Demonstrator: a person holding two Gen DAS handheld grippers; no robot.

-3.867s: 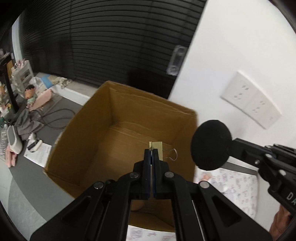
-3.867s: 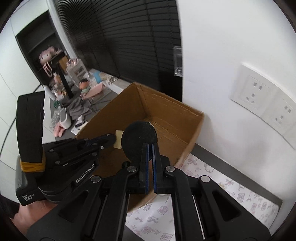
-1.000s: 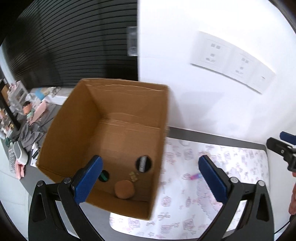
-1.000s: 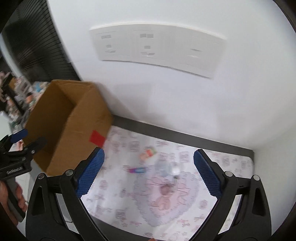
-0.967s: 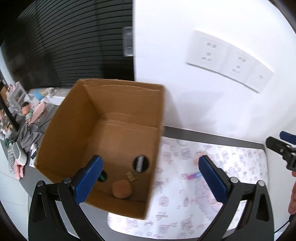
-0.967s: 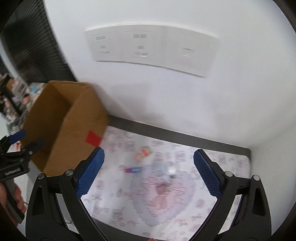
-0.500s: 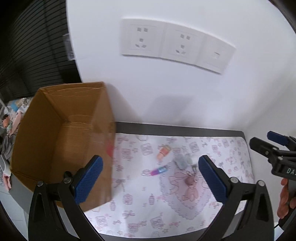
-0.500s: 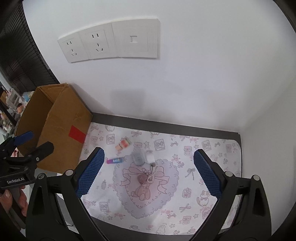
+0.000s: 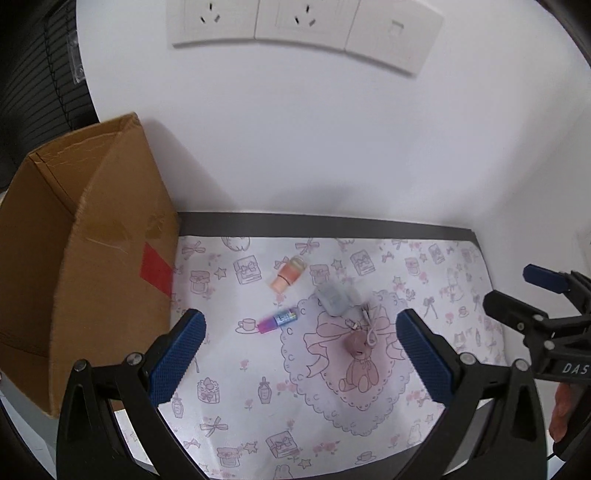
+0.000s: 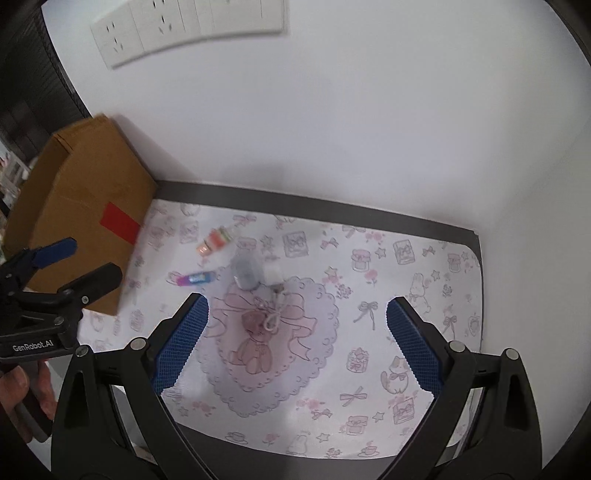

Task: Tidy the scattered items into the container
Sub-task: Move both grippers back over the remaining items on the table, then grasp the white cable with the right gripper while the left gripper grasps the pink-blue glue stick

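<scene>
A brown cardboard box (image 9: 92,236) (image 10: 88,195) with a red patch stands at the left of a patterned mat (image 9: 436,280) (image 10: 406,280). On the mat lie an orange-pink small bottle (image 9: 288,274) (image 10: 214,240), a purple-blue tube (image 9: 277,319) (image 10: 195,277), a grey-blue pouch (image 9: 334,297) (image 10: 245,272), and a small brownish charm on a white cord (image 9: 356,341) (image 10: 255,317). My left gripper (image 9: 295,354) is open above the mat, empty. My right gripper (image 10: 295,343) is open too, hovering over the charm. Each gripper shows in the other's view, the right gripper (image 9: 517,295) at right, the left gripper (image 10: 70,262) at left.
A white wall with a row of sockets (image 9: 303,26) (image 10: 184,26) rises behind the mat. Dark blinds (image 9: 40,81) hang behind the box. A dark table edge (image 9: 332,220) runs along the wall. A hand (image 10: 22,391) holds the left gripper's handle.
Both grippers, earlier shut over the box on a clip and a black round item, now stand open. Both views swung right from the box toward the mat and drew closer to the items.
</scene>
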